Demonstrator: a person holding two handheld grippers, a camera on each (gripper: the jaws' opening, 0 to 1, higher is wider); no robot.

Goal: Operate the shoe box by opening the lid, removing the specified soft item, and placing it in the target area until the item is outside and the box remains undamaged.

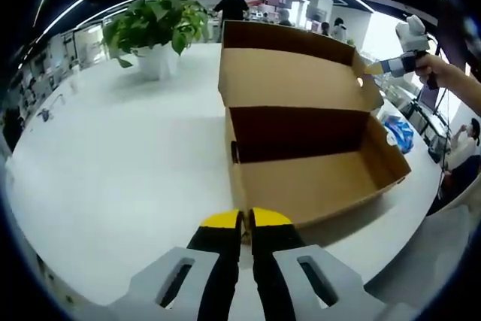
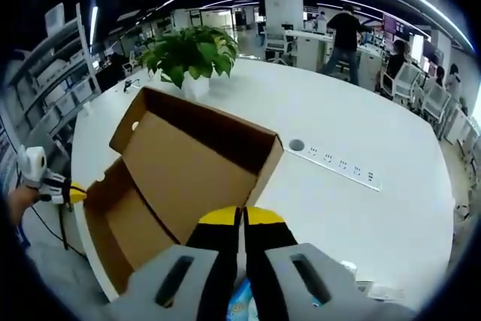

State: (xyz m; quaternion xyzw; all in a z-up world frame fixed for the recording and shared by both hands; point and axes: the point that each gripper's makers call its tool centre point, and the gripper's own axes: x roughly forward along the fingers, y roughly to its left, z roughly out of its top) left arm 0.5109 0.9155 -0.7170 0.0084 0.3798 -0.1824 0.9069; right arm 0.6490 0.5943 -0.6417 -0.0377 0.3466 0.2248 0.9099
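Open box on the white surface, lid upright beside the plant; soft blue item lies just outside. Both hand-held grippers, left and right, have jaws closed, empty, apparently because removal is done.

In the left gripper view the box stands on the desk just ahead and right of the jaws, its lid raised at the far side. A plant sits beyond, to the left. In the right gripper view a socket strip lies ahead to the right.
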